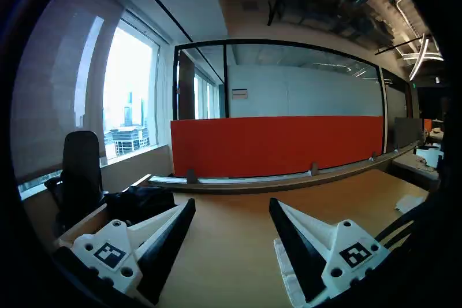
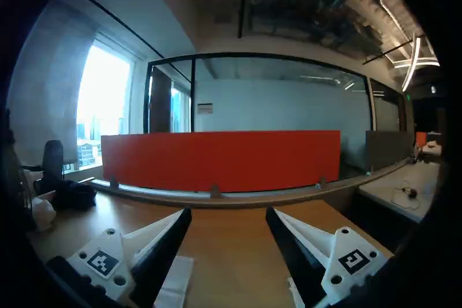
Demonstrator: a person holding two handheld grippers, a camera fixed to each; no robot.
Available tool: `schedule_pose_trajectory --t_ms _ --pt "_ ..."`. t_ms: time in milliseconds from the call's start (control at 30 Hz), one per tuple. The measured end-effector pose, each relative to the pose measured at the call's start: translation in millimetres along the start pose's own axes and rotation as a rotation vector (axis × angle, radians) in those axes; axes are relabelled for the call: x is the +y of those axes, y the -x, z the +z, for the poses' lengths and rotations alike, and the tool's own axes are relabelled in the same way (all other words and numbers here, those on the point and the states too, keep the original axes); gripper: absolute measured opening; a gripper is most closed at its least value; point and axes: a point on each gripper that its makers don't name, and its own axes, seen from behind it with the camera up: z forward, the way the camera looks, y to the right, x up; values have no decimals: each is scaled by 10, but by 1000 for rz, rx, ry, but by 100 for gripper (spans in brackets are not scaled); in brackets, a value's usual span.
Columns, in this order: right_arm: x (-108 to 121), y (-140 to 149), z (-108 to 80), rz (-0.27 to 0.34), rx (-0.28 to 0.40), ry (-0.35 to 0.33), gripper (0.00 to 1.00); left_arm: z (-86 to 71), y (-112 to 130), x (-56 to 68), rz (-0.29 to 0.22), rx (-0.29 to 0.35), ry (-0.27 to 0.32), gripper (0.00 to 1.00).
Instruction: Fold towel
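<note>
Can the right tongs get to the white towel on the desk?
Probably yes. The right tongs are open and low over the desk. The white towel lies close below their fingers, and nothing sits in between. They would likely only need to dip down.

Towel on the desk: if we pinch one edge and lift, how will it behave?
The towel lies flat and thin on the wooden desk, so probably floppy; a pinched edge would likely drape. It looks light, and the desk looks smooth, so a push may slide or bunch it rather than fold it.
</note>
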Motion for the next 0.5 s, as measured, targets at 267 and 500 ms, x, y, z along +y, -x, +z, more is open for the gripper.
schedule_pose_trajectory --t_ms 267,500 --pt "-11 -301 3 -25 -6 -2 99 26 -212 56 8 -14 21 95" --pt "-79 -356 -14 -53 -36 -36 99 29 -238 187 39 -47 77 95"
